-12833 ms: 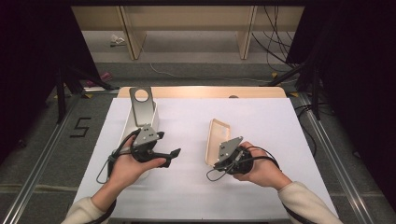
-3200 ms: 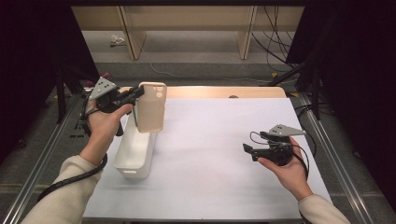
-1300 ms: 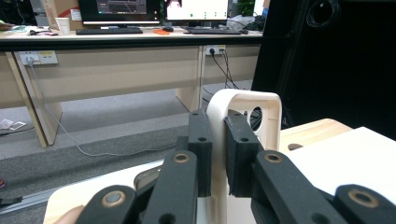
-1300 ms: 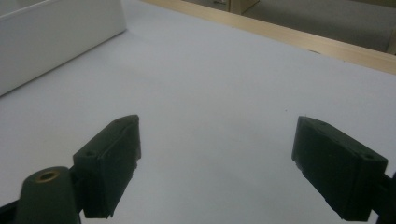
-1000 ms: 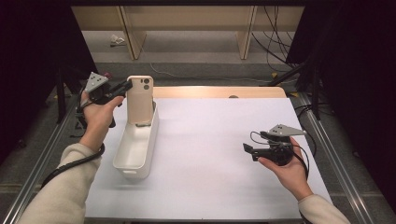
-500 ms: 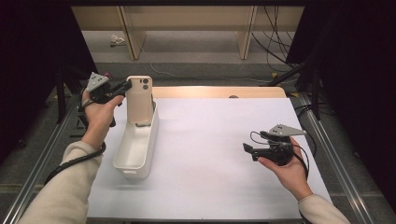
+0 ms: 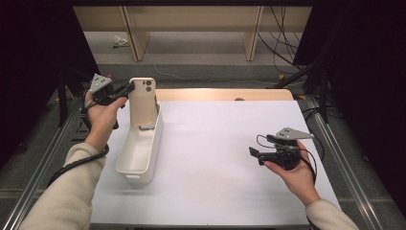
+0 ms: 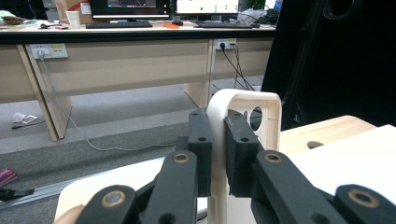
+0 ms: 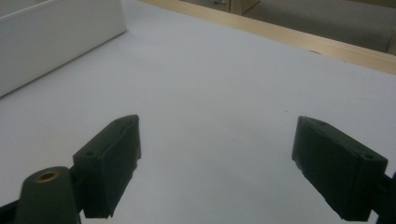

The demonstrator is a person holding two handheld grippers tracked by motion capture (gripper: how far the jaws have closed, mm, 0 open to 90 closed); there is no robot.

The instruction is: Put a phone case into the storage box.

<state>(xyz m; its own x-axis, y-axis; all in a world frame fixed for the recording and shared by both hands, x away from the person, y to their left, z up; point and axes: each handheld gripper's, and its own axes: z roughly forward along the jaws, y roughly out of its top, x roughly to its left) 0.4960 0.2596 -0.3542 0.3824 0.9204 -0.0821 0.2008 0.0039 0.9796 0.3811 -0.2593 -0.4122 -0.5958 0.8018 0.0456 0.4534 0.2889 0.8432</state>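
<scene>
- One beige phone case (image 7: 142, 101) is held upright at the far end of the white bin (image 7: 139, 148), its lower edge inside the bin and its camera cutout at the top.
- Its side edge is clamped between the jaws of the left gripper (image 7: 125, 90), as seen close up in the left gripper view (image 8: 217, 144).
- Beneath the bin, a white sheet (image 7: 215, 158) is spread over the wooden table (image 7: 220, 94).
- Well apart, near the sheet's right edge, the right gripper (image 7: 252, 152) is kept released, with nothing between its wide-set jaws (image 9: 217, 163).
</scene>
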